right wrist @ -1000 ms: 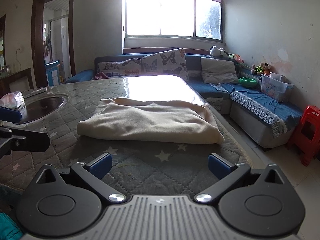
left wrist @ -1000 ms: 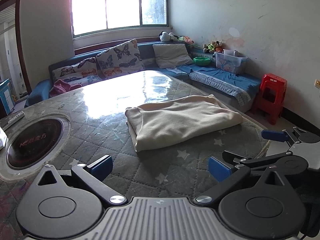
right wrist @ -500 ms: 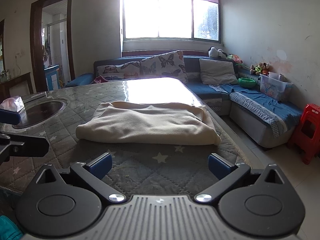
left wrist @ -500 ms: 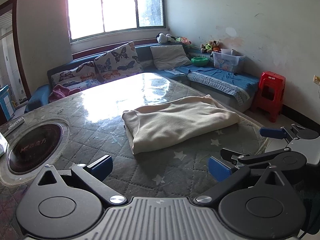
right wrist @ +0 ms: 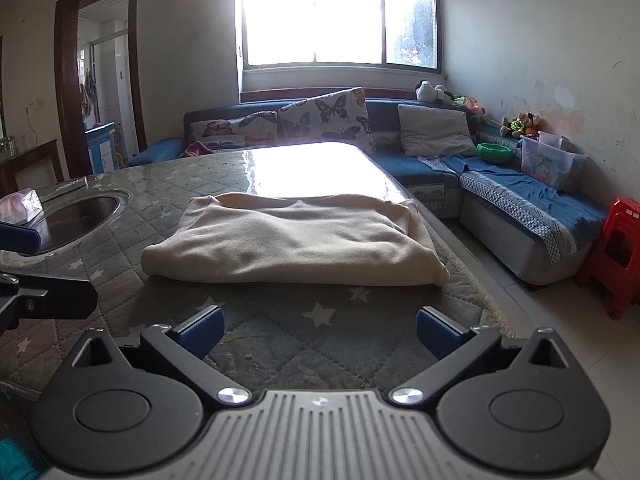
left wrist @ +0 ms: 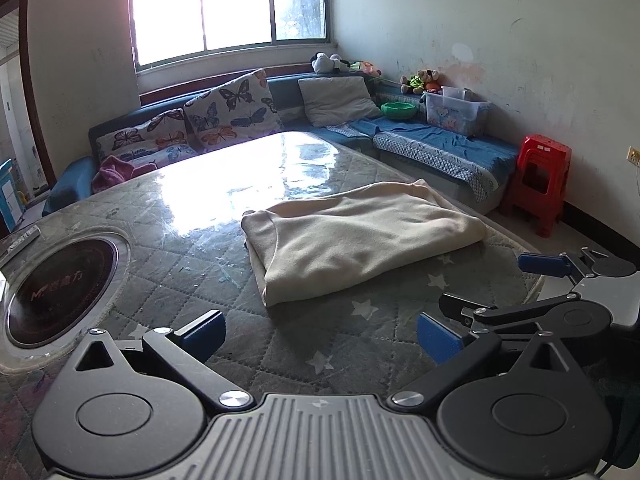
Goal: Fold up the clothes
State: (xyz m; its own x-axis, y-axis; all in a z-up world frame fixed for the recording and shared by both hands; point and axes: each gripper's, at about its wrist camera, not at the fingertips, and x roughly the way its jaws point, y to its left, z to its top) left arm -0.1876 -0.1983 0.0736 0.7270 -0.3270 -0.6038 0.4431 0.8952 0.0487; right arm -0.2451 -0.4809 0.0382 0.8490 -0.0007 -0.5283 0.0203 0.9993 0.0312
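Observation:
A cream garment lies folded into a flat rectangle on the quilted grey table cover; it also shows in the right wrist view. My left gripper is open and empty, held above the table's near side, short of the garment. My right gripper is open and empty near the table's front edge, short of the garment. The right gripper shows at the right of the left wrist view. Part of the left gripper shows at the left of the right wrist view.
A round dark cooktop is set into the table at the left, with a tissue pack beside it. A blue corner sofa with cushions, a plastic box and a red stool stand beyond the table.
Both grippers have drawn back and lifted slightly from the garment; the garment has not moved and both stay open.

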